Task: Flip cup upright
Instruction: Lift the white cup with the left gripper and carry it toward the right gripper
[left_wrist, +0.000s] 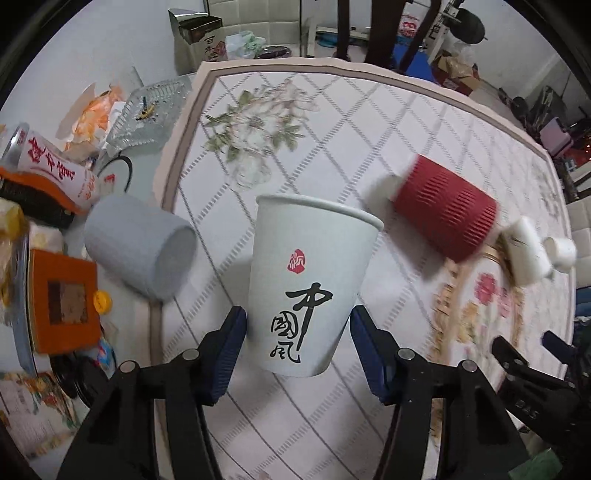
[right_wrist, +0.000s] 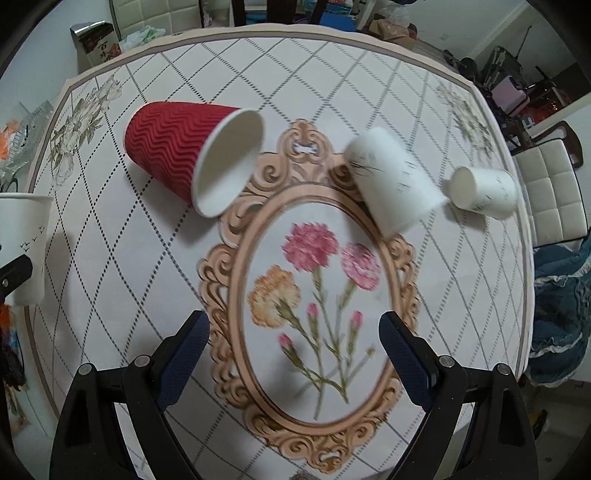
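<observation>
My left gripper (left_wrist: 297, 345) is shut on a white paper cup with black calligraphy (left_wrist: 308, 284), held upright, rim up, above the table; the same cup shows at the left edge of the right wrist view (right_wrist: 24, 243). A red ribbed cup (right_wrist: 188, 155) lies on its side, also seen in the left wrist view (left_wrist: 448, 212). A white cup (right_wrist: 395, 184) and a smaller white cup (right_wrist: 484, 190) lie on their sides to its right. A grey cup (left_wrist: 142, 245) lies on its side at the left. My right gripper (right_wrist: 295, 354) is open and empty above the flower print.
The round table (right_wrist: 110, 295) has a quilted floral cloth. At its left edge sit a glass dish (left_wrist: 147, 114), boxes, an orange box (left_wrist: 64, 299) and packets. A white chair (right_wrist: 554, 195) stands to the right.
</observation>
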